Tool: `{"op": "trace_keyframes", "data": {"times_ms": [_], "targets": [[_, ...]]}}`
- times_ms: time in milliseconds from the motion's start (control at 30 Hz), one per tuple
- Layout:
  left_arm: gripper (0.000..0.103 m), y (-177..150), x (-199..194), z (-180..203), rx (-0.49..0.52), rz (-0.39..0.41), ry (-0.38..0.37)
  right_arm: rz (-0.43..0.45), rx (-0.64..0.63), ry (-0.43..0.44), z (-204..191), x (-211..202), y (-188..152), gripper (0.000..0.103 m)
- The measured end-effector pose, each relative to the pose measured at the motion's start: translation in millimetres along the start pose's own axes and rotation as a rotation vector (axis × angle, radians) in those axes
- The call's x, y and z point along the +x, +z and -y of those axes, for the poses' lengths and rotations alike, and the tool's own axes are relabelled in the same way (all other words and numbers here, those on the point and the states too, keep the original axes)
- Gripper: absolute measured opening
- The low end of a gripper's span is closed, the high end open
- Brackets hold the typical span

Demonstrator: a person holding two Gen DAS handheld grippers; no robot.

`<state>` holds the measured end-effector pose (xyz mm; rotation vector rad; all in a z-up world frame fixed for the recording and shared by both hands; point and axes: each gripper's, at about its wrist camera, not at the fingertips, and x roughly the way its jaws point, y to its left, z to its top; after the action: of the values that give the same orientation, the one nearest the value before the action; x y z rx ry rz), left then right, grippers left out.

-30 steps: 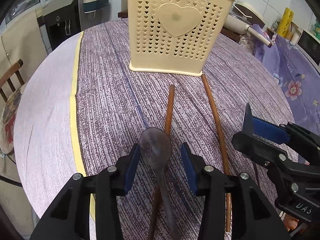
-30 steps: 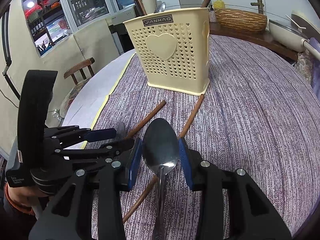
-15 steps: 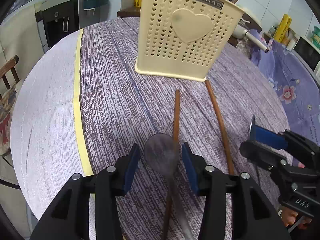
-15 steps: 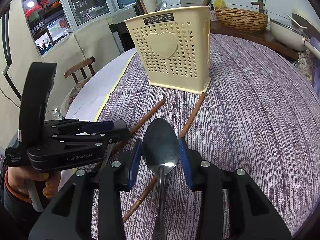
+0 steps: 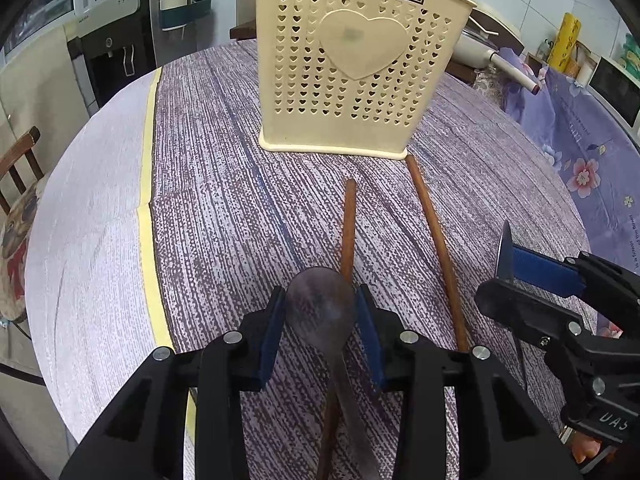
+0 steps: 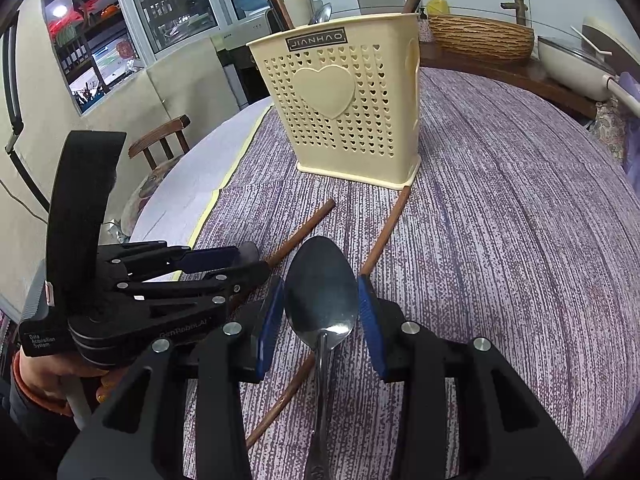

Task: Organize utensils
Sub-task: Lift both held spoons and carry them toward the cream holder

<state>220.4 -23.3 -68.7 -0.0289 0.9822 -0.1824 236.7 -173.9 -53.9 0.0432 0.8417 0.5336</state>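
A cream perforated utensil holder with a heart stands on the round table; it also shows in the right wrist view. Chopsticks and a spoon stick out of its top. Two brown chopsticks lie on the cloth in front of it. My left gripper is shut on a dull metal spoon, lifted above the cloth. My right gripper is shut on a shiny metal spoon, bowl forward. The right gripper shows at the right of the left wrist view.
The table has a purple patterned cloth with a yellow-edged pale strip on the left. A wooden chair stands beside the table. A woven basket and a white pan sit behind.
My left gripper has lifted with its spoon and moved toward the holder, which looks larger and nearer. The right gripper has kept its spoon and drifted slightly closer.
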Motion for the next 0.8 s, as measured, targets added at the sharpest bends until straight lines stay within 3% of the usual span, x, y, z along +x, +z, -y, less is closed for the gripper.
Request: {"op": "trace_keyframes", "data": {"times_ms": [200, 600, 800], "targets": [[0.036, 5.2, -8.6, -1.0, -0.018, 0.039, -0.017, 0.028, 0.023, 0.002, 5.2, -4.6, 0.7, 0.038], [0.036, 26.3, -76.7, 9.0, 0.019, 0.28, -0.019, 0.144, 0.033, -0.003, 7.1, -44.5, 20.2, 0.038], [0.036, 27.0, -80.9, 9.0, 0.024, 0.308, -0.022, 0.154, 0.032, -0.007, 8.7, -49.9, 24.9, 0.038]]}}
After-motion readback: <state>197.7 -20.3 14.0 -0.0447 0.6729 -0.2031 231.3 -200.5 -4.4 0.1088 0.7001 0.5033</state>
